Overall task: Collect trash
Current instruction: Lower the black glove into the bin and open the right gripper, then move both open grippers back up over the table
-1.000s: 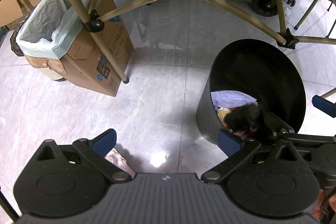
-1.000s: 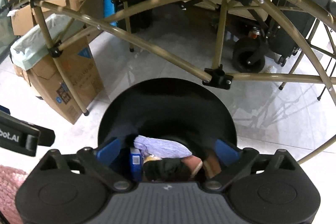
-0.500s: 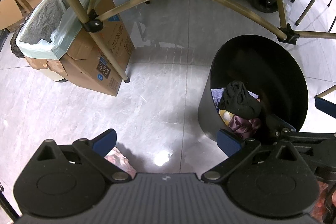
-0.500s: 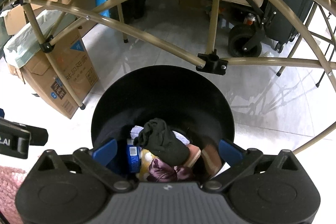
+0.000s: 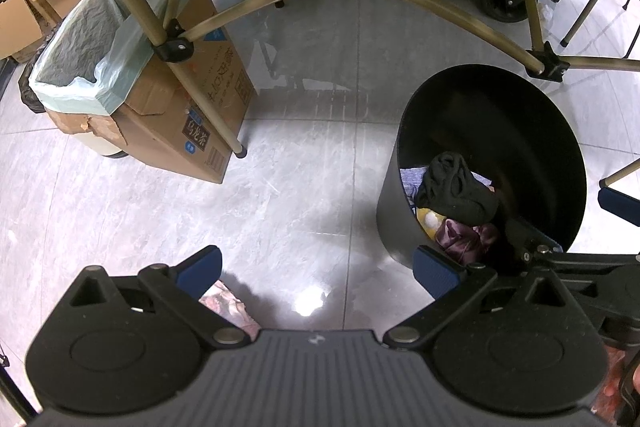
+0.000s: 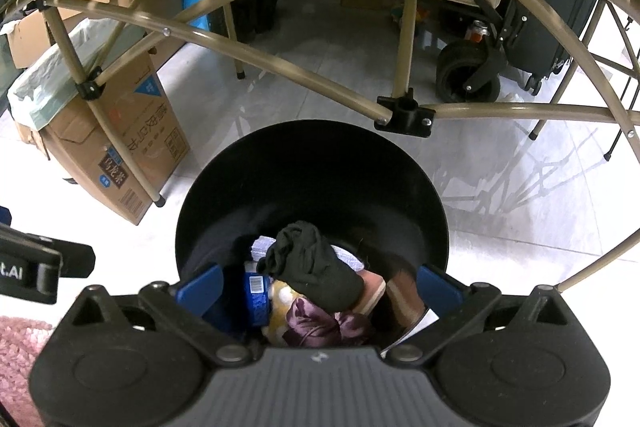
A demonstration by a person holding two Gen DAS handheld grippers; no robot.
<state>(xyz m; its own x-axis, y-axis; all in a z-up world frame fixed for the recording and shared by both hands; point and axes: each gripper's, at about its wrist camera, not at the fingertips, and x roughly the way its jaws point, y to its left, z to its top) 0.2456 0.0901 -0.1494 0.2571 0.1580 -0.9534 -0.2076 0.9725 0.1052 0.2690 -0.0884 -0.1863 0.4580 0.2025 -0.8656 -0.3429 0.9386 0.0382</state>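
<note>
A black round bin (image 5: 532, 131) (image 6: 312, 163) stands on the tiled floor under a folding table frame. A crumpled black cloth (image 5: 456, 189) (image 6: 316, 269) lies loose on top of the trash inside, over a purple wrapper (image 6: 320, 323), a blue carton (image 6: 256, 293) and a lavender cloth (image 5: 412, 175). My right gripper (image 6: 318, 285) is open and empty just above the bin's near rim. My left gripper (image 5: 318, 269) is open and empty over the floor, left of the bin. A pinkish scrap (image 5: 226, 305) lies on the floor under its left finger.
Tan table legs and cross-struts (image 5: 192, 83) (image 6: 404, 27) arch over the bin. A cardboard box with a pale green liner bag (image 5: 120, 67) (image 6: 100, 131) stands to the left. A wheeled cart (image 6: 468, 75) and a suitcase are behind. A pink rug (image 6: 20, 359) lies at lower left.
The black cloth was between my right gripper's fingers a second ago; it now lies free on the trash pile. Both grippers have lifted and drawn back slightly.
</note>
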